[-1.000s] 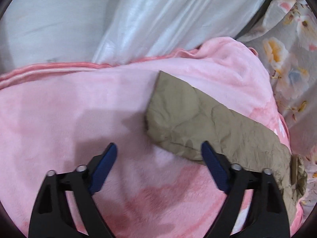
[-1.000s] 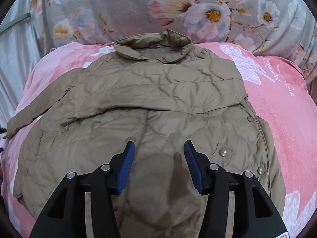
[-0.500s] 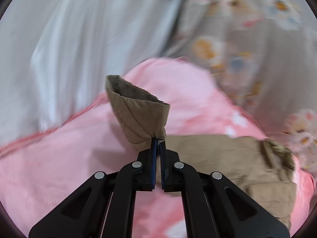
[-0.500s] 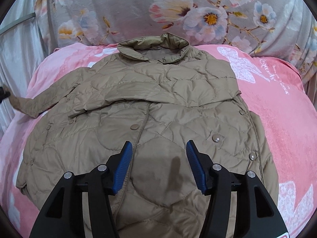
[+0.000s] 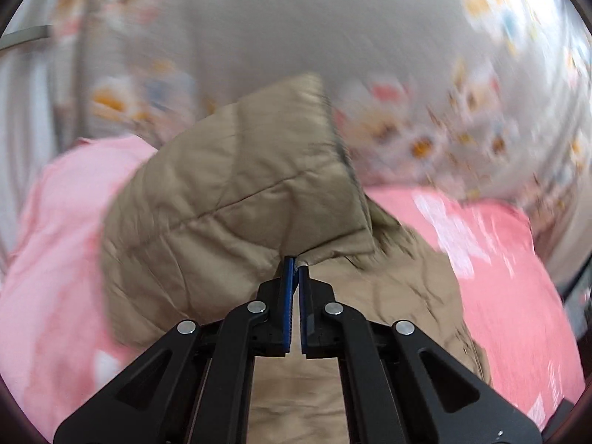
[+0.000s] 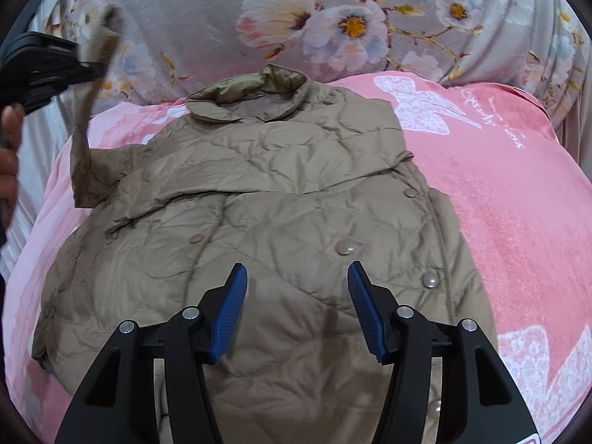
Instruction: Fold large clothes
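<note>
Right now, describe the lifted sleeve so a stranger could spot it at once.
A tan quilted jacket lies on the pink blanket. Its sleeve rises from the jacket's left edge, the only part off the blanket, pinched in the left gripper.

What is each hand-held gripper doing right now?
Left hand-held gripper: closed on the jacket sleeve.
Right hand-held gripper: open, empty, above the jacket.

White cursive script on pink blanket [image 6: 495, 118], upside down, too small to read, no other txt
</note>
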`<state>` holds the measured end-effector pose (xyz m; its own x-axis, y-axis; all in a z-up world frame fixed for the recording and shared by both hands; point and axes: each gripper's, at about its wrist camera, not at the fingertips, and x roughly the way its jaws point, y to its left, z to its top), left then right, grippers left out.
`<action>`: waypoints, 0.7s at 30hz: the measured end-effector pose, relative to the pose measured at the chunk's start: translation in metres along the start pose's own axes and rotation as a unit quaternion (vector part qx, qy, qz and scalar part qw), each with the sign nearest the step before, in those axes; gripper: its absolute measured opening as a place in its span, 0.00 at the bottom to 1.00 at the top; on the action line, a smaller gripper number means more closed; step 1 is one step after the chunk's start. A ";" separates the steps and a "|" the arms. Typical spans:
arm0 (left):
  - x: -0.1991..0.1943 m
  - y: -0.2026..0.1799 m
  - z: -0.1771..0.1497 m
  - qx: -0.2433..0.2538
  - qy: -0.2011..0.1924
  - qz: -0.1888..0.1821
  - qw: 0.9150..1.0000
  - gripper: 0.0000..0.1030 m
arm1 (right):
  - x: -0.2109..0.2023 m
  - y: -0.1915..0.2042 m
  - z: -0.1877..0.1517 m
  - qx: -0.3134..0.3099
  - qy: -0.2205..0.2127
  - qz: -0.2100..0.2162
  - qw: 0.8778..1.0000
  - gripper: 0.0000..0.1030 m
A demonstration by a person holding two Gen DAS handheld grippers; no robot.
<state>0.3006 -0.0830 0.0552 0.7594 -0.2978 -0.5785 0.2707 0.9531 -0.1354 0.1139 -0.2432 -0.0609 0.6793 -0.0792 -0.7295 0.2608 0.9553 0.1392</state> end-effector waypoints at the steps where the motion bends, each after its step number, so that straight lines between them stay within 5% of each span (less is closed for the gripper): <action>1: 0.010 -0.012 -0.007 0.003 0.015 -0.003 1.000 0.03 | 0.001 -0.005 0.000 0.004 0.000 -0.002 1.000 0.54; 6: 0.068 -0.050 -0.057 0.010 0.092 -0.015 0.996 0.13 | 0.005 -0.031 0.002 0.036 0.002 -0.001 0.999 0.54; 7: 0.073 -0.052 -0.066 0.009 0.101 -0.017 0.995 0.22 | 0.006 -0.035 0.003 0.040 0.002 -0.002 0.999 0.54; 8: 0.076 -0.054 -0.070 0.007 0.107 -0.021 0.994 0.49 | 0.007 -0.037 0.003 0.042 0.003 -0.001 0.999 0.55; 10: 0.073 -0.049 -0.079 -0.013 0.107 -0.040 0.993 0.87 | 0.010 -0.042 0.008 0.049 0.003 0.006 0.999 0.56; 16: 0.013 0.010 -0.076 -0.091 0.040 -0.121 0.988 0.90 | 0.021 -0.044 0.034 0.072 -0.001 0.048 0.996 0.61; 21: 0.005 0.106 -0.072 -0.203 0.046 -0.099 0.973 0.90 | 0.053 -0.021 0.073 0.089 0.010 0.117 0.989 0.63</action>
<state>0.2905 0.0203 -0.0201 0.6547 -0.4902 -0.5753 0.1369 0.8255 -0.5476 0.1945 -0.2882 -0.0530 0.7219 0.1458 -0.6764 0.2160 0.8812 0.4206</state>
